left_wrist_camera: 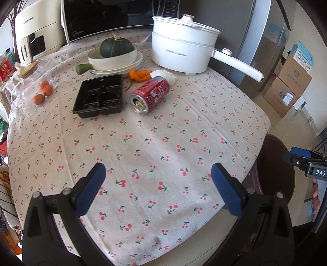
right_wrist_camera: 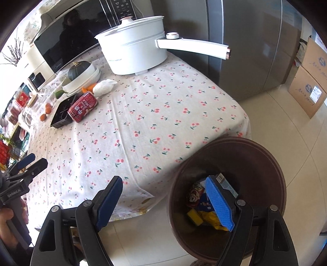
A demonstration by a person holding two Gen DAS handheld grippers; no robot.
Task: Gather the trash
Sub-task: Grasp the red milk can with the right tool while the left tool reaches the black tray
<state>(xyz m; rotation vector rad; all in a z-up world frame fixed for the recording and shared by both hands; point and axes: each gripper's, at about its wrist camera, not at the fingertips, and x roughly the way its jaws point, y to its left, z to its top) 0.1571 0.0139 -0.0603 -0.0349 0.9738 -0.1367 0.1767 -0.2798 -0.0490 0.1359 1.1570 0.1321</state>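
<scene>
**Both grippers empty at the near edge, trash still on the worktop**

While the left gripper (left_wrist_camera: 158, 189) hangs over the near part of the cherry-print tablecloth (left_wrist_camera: 163, 133), its blue-padded fingers (left_wrist_camera: 91, 189) stand wide apart with only cloth between them. To its right, the right gripper (right_wrist_camera: 166, 202) is over the rim of a brown trash bin (right_wrist_camera: 255, 155) standing on the floor just beside the worktop; its fingers (right_wrist_camera: 109, 202) are also spread wide and grip nothing. Inside the bin lie crumpled wrappers (right_wrist_camera: 201, 206), red, blue and yellow.

Farther across the worktop, a red drink can (left_wrist_camera: 150, 96) lies on its side, open end toward the camera, just beside a black plastic food tray (left_wrist_camera: 100, 96). Behind the can are a piece of orange peel (left_wrist_camera: 139, 74) and a wadded white tissue (left_wrist_camera: 166, 74), the tissue touching the can's far end. Left of the tray sit small oranges (left_wrist_camera: 44, 92).

Beyond these, a dark green squash (left_wrist_camera: 116, 48) rests in a cream bowl (left_wrist_camera: 114, 59) on stacked plates, with a white electric pot (left_wrist_camera: 181, 51) to the right and a microwave (left_wrist_camera: 102, 18) at the back.
</scene>
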